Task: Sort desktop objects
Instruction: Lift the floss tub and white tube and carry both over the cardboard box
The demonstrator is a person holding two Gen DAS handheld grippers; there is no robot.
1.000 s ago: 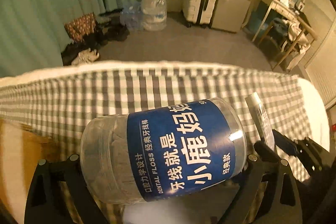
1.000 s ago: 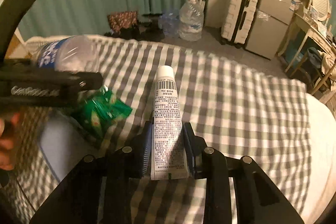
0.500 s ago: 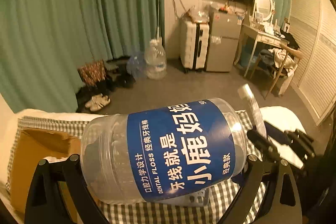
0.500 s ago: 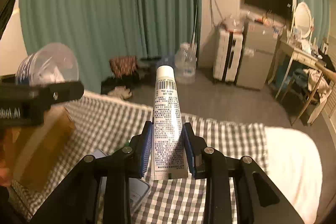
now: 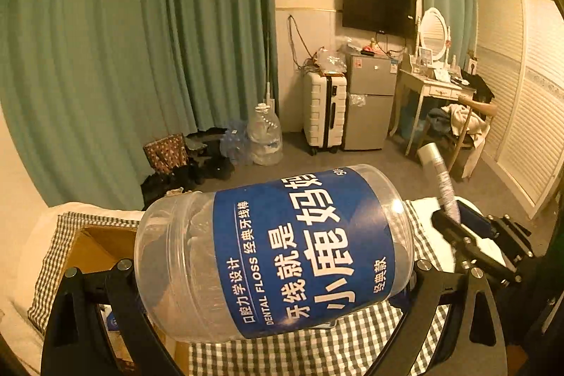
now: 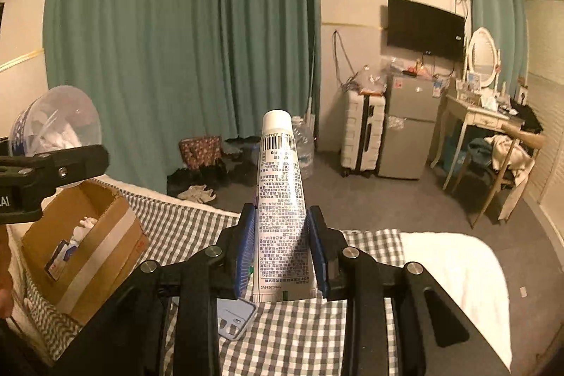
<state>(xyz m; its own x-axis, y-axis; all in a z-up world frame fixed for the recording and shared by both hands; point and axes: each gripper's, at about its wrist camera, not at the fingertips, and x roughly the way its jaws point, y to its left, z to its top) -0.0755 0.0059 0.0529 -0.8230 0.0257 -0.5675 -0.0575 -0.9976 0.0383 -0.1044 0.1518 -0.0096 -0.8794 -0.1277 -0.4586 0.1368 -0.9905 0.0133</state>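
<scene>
Floss fills the left wrist view: a clear plastic dental floss jar (image 5: 275,252) with a blue label lies sideways across the left gripper (image 5: 273,270), its two black fingers pressed against the jar's ends, so the jaws stand wide apart and closed on it. The jar is held up above a grey-and-white checked bedspread (image 5: 317,351). Under its left end sits an open cardboard box (image 5: 95,249) on the bed. To the right, the right gripper (image 5: 454,228) appears from the side with a white tube (image 5: 440,178) rising tilted out of it. Behind stand teal curtains (image 5: 123,41), a white suitcase (image 5: 324,111) beside a small grey fridge (image 5: 370,104), and a wall television (image 5: 379,9).

From the right wrist view, the right gripper (image 6: 281,252) has its blue-padded jaws drawn close together and clamped on the lower part of the tube (image 6: 282,199), which points upright with its white cap on top and barcode print facing the camera. It is held above the bedspread (image 6: 299,340). At the left, the left gripper (image 6: 53,171) carries the jar (image 6: 53,122) over the cardboard box (image 6: 91,242), which holds a few small items. A light blue flat object (image 6: 234,319) lies on the bedspread just below the right gripper.
</scene>
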